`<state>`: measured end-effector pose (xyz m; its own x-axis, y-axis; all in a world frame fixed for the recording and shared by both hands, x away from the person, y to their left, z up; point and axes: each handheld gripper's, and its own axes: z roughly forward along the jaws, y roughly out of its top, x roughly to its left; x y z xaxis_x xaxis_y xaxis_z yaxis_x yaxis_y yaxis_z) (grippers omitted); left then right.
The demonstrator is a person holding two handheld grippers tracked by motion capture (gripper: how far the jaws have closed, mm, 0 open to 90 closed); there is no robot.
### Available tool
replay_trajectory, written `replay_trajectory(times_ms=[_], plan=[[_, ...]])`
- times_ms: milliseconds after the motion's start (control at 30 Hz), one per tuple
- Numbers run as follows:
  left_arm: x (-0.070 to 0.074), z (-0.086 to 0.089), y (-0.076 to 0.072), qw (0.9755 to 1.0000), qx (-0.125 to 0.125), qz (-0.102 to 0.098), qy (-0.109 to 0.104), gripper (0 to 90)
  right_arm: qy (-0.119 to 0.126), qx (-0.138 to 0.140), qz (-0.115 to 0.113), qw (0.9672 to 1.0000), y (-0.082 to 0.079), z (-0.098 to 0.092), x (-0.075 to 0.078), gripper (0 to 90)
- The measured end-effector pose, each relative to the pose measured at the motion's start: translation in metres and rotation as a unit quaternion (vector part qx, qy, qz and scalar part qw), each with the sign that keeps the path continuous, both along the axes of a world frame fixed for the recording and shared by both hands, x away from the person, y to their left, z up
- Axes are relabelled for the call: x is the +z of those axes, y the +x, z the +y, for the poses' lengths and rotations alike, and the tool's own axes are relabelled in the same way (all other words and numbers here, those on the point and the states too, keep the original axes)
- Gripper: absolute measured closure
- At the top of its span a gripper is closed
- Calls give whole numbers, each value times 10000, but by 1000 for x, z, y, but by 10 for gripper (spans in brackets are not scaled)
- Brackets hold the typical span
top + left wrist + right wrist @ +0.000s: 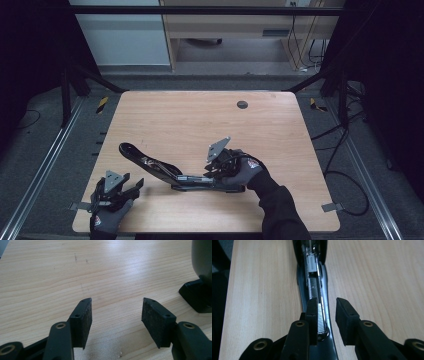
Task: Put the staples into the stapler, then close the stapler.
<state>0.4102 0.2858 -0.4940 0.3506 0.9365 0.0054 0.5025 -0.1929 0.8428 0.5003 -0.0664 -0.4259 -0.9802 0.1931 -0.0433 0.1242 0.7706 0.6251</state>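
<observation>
Stapler [315,285] lies opened out at the table's [200,115] six o'clock, its magazine bared. Right claw [327,307] straddles the staple strip [320,313], jaws apart, strip against the nine o'clock pad, seemingly loading staples. Left claw [116,312] rests at seven o'clock, apart and empty. Next, I judge: seat the strip, then fold the top arm [137,155] shut.

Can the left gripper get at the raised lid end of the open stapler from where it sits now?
Probably yes. The left gripper is open with nothing between its jaws, and only bare table lies between it and the stapler. The right gripper works at the other end.
</observation>
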Motion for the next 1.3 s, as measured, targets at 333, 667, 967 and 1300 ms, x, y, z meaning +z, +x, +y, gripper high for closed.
replay_trajectory(times_ms=[333, 667, 967, 1300], plan=[[3, 0, -2, 9999, -66, -82, -122, 411, 488, -870, -217, 9948, -3, -19, 11, 736], [11, 2, -6, 9984, -150, -256, -481, 408, 966, -1921, -276, 9762, -11, -54, 6, 753], [20, 0, -10, 9967, -256, -422, -646, 398, 1320, -2683, -429, 9533, -28, -87, -15, 760], [33, -5, -17, 9942, -382, -579, -817, 384, 1510, -3169, -335, 9358, -47, -111, -41, 765]])
